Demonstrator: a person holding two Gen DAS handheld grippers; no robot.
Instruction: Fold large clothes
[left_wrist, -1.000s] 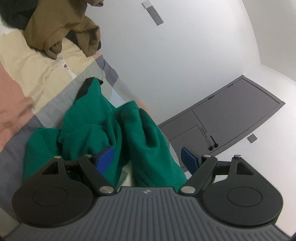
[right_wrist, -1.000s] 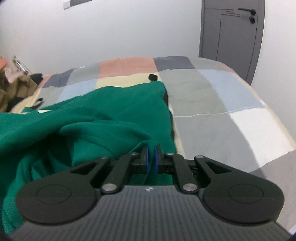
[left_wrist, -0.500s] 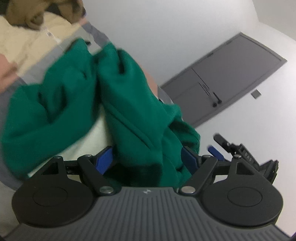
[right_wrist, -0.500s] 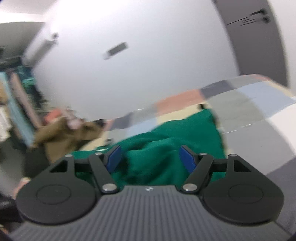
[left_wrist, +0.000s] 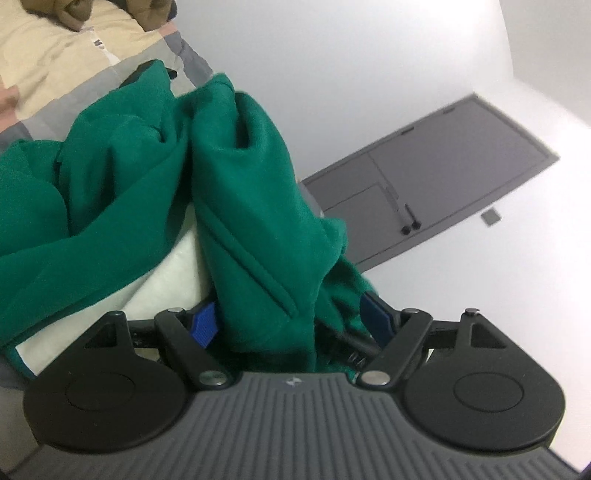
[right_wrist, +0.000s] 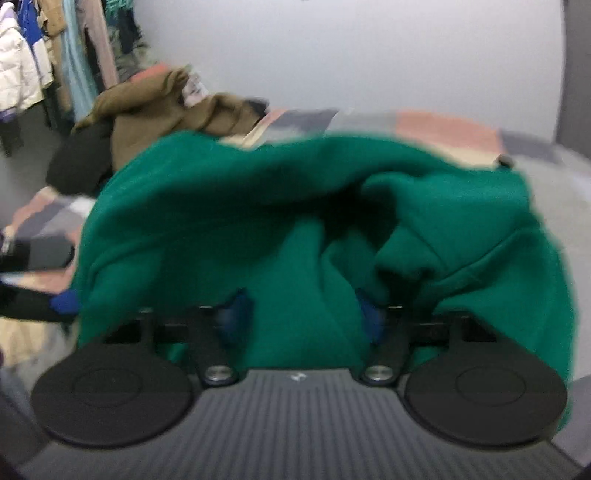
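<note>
A large green garment (left_wrist: 229, 192) with a pale lining lies bunched on the patchwork bed (left_wrist: 55, 70). In the left wrist view a thick fold of it runs between the open blue pads of my left gripper (left_wrist: 288, 321). In the right wrist view the same green garment (right_wrist: 295, 221) is heaped up close, and a fold of it sits between the wide-open pads of my right gripper (right_wrist: 303, 314). The cloth hides part of each pad.
A brown garment (right_wrist: 155, 110) and a black one (right_wrist: 77, 162) are piled at the far side of the bed. Clothes hang on a rack (right_wrist: 44, 62) at the left. A grey door (left_wrist: 424, 192) stands in the white wall.
My right gripper has opened from shut and swung left toward the clothes pile, now pushed into the green cloth. My left gripper has moved deeper into the garment, which now lies between its pads.
</note>
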